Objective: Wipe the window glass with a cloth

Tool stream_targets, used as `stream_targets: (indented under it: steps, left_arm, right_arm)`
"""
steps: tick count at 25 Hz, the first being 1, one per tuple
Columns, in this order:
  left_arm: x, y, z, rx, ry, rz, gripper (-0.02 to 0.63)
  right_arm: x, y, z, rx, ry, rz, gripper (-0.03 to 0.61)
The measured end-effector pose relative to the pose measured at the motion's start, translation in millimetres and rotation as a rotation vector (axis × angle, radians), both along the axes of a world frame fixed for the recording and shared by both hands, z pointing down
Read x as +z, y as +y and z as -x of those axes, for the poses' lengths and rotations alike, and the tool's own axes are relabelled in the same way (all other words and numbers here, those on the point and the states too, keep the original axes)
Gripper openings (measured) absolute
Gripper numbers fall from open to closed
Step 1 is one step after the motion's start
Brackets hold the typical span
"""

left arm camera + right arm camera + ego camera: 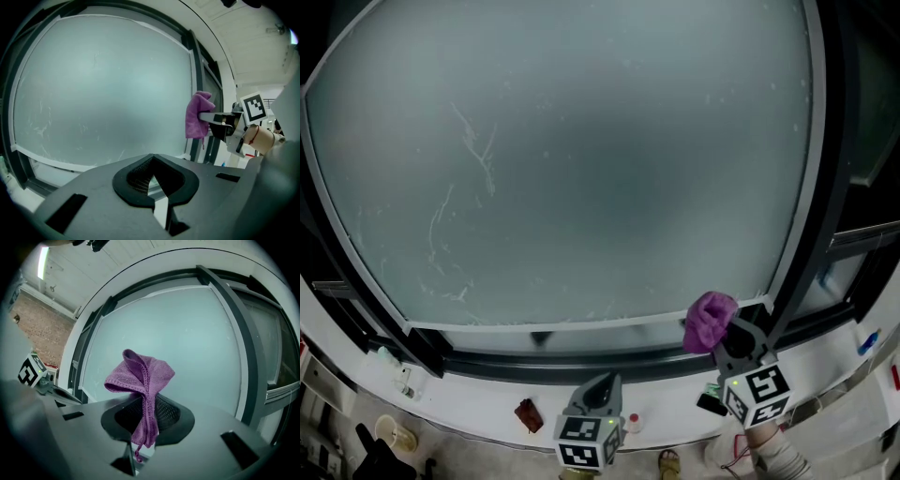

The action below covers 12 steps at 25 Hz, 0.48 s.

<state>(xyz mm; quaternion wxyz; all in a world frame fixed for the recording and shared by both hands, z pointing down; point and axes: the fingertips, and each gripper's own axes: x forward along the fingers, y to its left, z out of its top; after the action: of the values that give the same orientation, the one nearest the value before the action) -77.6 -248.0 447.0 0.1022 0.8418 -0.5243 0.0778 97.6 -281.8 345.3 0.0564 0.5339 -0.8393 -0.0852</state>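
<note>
The window glass (pixel 581 159) fills most of the head view, frosted-looking, with pale streaks (pixel 473 155) toward its upper left. Those are well apart from the cloth, so a short pass could miss them altogether. The dark frame (pixel 811 216) runs just beside the cloth, and a sweep begun this close to the corner might snag on it. Below lies the white sill (pixel 487 398). The purple cloth (pixel 710 321) is bunched at the glass's lower right corner; whether it touches the pane I cannot tell. The right tongs (pixel 145 423) pinch it by a narrow gathered tail, the bulk flopping above the tips. I judge that hard pressing or dragging could pull the tail free, or fold the bunch aside so bare tips scrape the pane. The left tongs (pixel 154 180) are pressed together on nothing, low over the sill, where a careless swing could knock the small brown thing (pixel 528 414)
</note>
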Motion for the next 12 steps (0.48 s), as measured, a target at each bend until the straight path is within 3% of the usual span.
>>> stream_targets:
  steps: [12]
  left_arm:
    - [4, 56, -4, 0.049, 0.024, 0.002, 0.005]
  right_arm:
    - [33, 92, 31, -0.025, -0.06, 0.048, 0.054]
